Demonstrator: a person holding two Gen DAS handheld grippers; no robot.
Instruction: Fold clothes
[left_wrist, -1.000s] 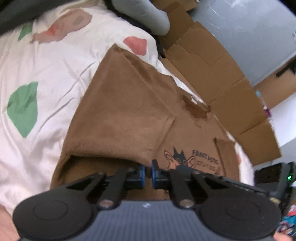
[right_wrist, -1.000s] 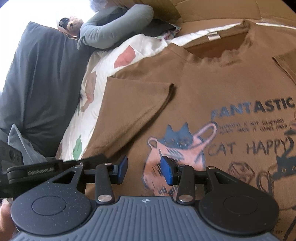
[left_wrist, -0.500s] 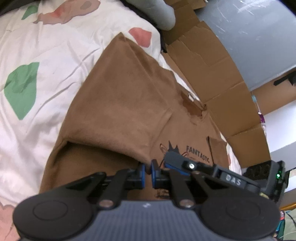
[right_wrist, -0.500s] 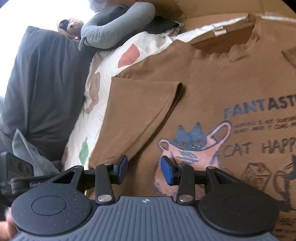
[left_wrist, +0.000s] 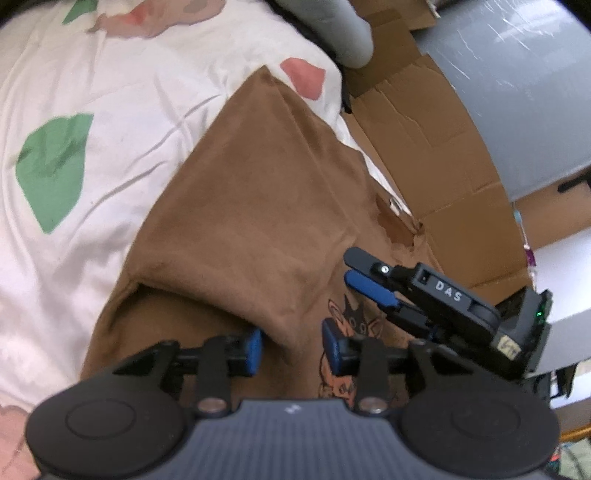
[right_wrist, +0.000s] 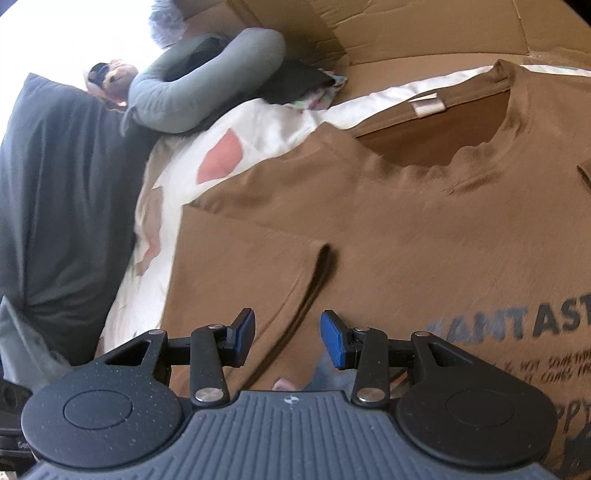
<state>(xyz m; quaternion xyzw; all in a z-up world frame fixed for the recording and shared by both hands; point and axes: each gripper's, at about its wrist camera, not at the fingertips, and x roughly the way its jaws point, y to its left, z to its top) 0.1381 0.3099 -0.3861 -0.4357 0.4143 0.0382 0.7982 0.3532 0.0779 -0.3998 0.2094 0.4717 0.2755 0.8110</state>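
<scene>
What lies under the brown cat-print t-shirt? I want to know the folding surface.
Under the brown cat-print t-shirt lies a white bed sheet with coloured patches, showing along its edge. Flattened brown cardboard lies beyond the collar. What lies directly beneath the shirt's middle is covered.

left gripper (left_wrist: 291, 349): matte black linkage arms, blue rubber pads on the fingertips (left_wrist: 254, 350), a silver rivet at the base of each finger
left housing: two round black discs either side of a grey ribbed centre plate with a small white mark
right gripper (right_wrist: 287, 338): same build, black speckled discs, blue pads, silver rivets, grey ribbed plate with a small cross mark
right gripper seen from the left wrist (left_wrist: 365, 280): black side bar with white letters "DAS", one silver screw, a green light on the rear block, a pale label
</scene>
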